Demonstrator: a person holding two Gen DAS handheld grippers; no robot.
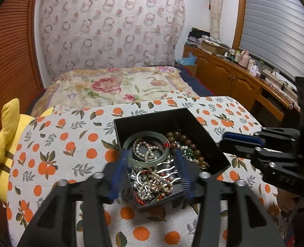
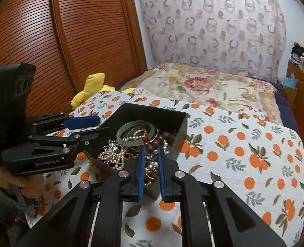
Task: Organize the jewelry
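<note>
An open black box (image 1: 152, 119) (image 2: 152, 114) sits on the orange-print cloth, full of tangled jewelry. A pale green jade bangle (image 1: 145, 135) (image 2: 135, 123) lies on top, over pearl strands (image 1: 143, 153) (image 2: 113, 156). A brown wooden bead bracelet (image 1: 185, 139) (image 2: 166, 135) rests beside it. My left gripper (image 1: 151, 152) (image 2: 99, 128) hangs open over the box, its blue fingers on either side of the bangle without pressing on it. My right gripper (image 2: 151, 148) (image 1: 222, 141) stands at the box's near corner with a narrow gap between its pads and nothing clamped.
The orange-print cloth (image 1: 69, 144) (image 2: 244, 144) covers the table. A yellow plush toy (image 1: 6, 135) (image 2: 90, 90) lies at its left edge. A bed with a floral quilt (image 1: 115, 86) stands behind, wooden cabinets (image 1: 224, 74) to the right, louvered wooden doors (image 2: 49, 41) to the left. A hand (image 2: 26, 183) holds the left gripper.
</note>
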